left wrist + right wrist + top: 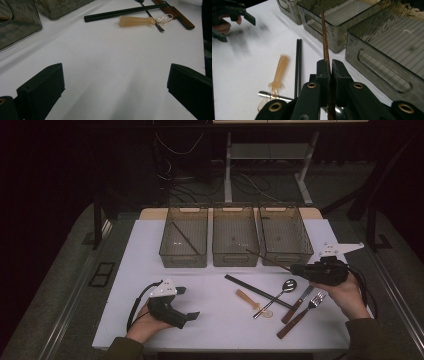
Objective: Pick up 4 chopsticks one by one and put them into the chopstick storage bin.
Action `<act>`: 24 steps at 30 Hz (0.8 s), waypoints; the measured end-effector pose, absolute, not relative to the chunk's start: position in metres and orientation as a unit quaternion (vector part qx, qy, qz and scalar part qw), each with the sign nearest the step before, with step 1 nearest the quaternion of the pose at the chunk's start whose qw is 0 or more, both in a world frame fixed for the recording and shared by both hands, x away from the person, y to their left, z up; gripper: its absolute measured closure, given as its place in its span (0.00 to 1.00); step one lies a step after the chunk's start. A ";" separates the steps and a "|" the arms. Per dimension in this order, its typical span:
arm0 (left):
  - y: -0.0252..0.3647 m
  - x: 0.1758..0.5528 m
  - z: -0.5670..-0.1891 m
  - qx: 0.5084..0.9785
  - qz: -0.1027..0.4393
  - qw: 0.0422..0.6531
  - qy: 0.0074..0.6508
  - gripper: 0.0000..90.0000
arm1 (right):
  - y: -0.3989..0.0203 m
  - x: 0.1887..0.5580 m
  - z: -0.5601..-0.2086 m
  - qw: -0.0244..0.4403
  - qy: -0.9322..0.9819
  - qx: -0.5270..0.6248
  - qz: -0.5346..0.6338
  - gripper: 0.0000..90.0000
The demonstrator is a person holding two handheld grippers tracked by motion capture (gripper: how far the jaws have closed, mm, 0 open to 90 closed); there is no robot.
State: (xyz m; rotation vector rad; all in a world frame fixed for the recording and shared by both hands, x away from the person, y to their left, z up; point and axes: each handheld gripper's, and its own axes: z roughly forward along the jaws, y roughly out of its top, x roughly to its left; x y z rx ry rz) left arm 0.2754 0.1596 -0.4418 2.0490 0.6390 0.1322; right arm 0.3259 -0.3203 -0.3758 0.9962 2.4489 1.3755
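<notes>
My right gripper [296, 268] is at the right of the white table [150, 260], shut on a thin brown chopstick [270, 260] that points toward the bins. In the right gripper view the brown chopstick [325, 45] runs up from between the closed jaws of the right gripper [330, 65], over the front of the middle bin [332, 32]. My left gripper [187, 303] rests near the front left, jaws wide open and nothing between them. In the left gripper view the left gripper [115, 72] looks onto bare white table.
Three smoky plastic bins stand in a row at the back; the left bin [184, 240] holds one brown chopstick. Between the hands lie a pair of black chopsticks [255, 290], a metal spoon [286, 287], an amber-handled utensil [247, 299], and a wooden-handled knife [295, 307] and fork [300, 316].
</notes>
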 end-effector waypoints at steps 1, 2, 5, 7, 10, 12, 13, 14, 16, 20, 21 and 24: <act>0.159 0.275 -0.442 0.838 0.054 0.476 0.262 0.01 | -0.318 0.327 -0.375 0.081 0.817 0.337 0.461 0.94; 0.159 0.275 -0.442 0.838 0.053 0.476 0.262 0.01 | -0.316 0.328 -0.375 0.082 0.817 0.338 0.461 0.94; 0.158 0.275 -0.442 0.836 0.052 0.478 0.264 0.01 | -0.308 0.330 -0.375 0.085 0.816 0.341 0.459 0.94; 0.158 0.275 -0.442 0.836 0.052 0.479 0.264 0.01 | -0.304 0.332 -0.374 0.087 0.813 0.344 0.461 0.94; 0.158 0.275 -0.442 0.836 0.052 0.479 0.264 0.01 | -0.297 0.334 -0.372 0.090 0.811 0.348 0.462 0.94; 0.158 0.275 -0.442 0.836 0.051 0.479 0.263 0.01 | -0.293 0.335 -0.372 0.094 0.809 0.352 0.462 0.94; 0.158 0.275 -0.442 0.836 0.051 0.479 0.264 0.01 | -0.291 0.336 -0.371 0.095 0.808 0.355 0.462 0.94; 0.158 0.275 -0.442 0.836 0.051 0.479 0.264 0.01 | -0.290 0.337 -0.371 0.096 0.806 0.358 0.461 0.94; 0.158 0.275 -0.442 0.836 0.051 0.479 0.262 0.01 | -0.286 0.338 -0.371 0.099 0.804 0.359 0.463 0.94; 0.158 0.275 -0.442 0.836 0.051 0.479 0.263 0.01 | -0.279 0.341 -0.370 0.102 0.803 0.358 0.465 0.94; 0.158 0.275 -0.442 0.836 0.051 0.479 0.262 0.01 | -0.277 0.341 -0.370 0.103 0.803 0.358 0.465 0.94; 0.158 0.274 -0.442 0.836 0.052 0.479 0.263 0.01 | -0.270 0.342 -0.369 0.105 0.804 0.361 0.462 0.94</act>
